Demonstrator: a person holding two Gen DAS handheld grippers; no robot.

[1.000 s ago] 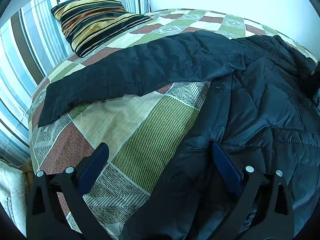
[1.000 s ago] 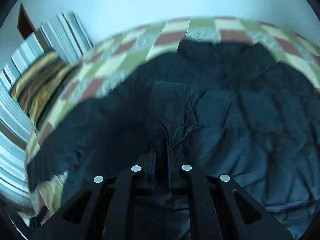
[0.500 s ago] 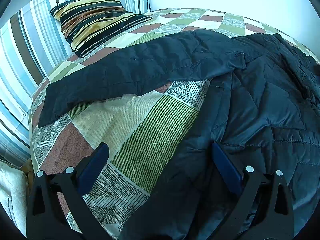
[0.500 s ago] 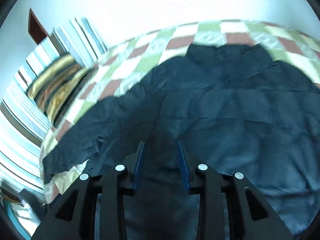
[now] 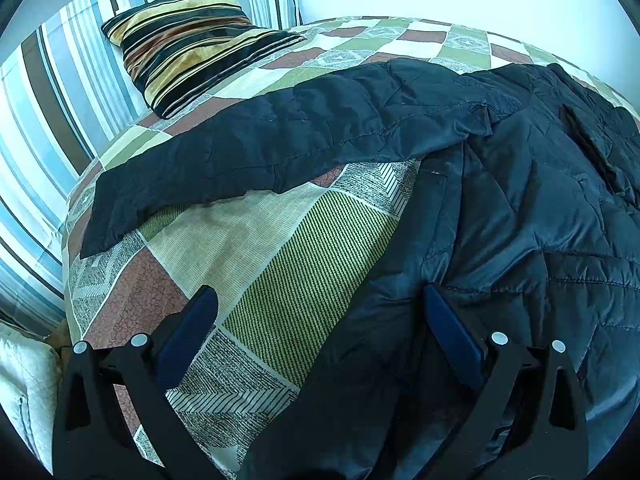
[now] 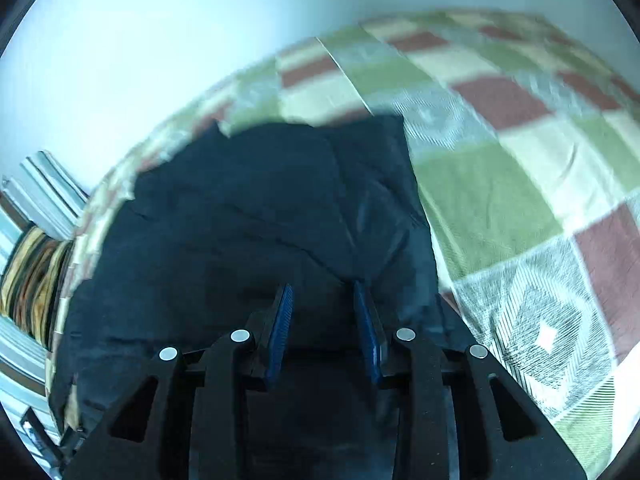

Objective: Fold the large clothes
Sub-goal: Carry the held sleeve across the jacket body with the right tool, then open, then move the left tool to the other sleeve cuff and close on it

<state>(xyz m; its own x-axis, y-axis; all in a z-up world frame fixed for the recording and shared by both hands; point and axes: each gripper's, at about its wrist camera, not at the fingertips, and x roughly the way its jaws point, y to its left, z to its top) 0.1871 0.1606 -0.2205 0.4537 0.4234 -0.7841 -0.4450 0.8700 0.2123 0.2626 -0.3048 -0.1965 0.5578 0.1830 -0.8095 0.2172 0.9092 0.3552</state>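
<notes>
A black quilted jacket [image 5: 520, 208] lies spread on the patchwork bed cover [image 5: 260, 248], one sleeve [image 5: 300, 140] stretched out to the left toward the pillow. My left gripper [image 5: 320, 296] is open wide over the jacket's near left edge, one finger above the cover and the other above the fabric. In the right wrist view my right gripper [image 6: 322, 288] hangs over the jacket [image 6: 240, 208] near its right edge. Its blue pads stand a little apart and nothing is pinched between them.
A striped gold-and-black pillow [image 5: 188, 44] leans on blue striped cushions [image 5: 40, 120] at the head of the bed. A white wall runs behind the bed. Bare bed cover [image 6: 500, 160] shows to the right of the jacket. Something white [image 5: 20, 392] sits beside the bed at lower left.
My right gripper was shut on a fold of the jacket; it has let go, opened a little, and swung right across the jacket. The left gripper has stayed still.
</notes>
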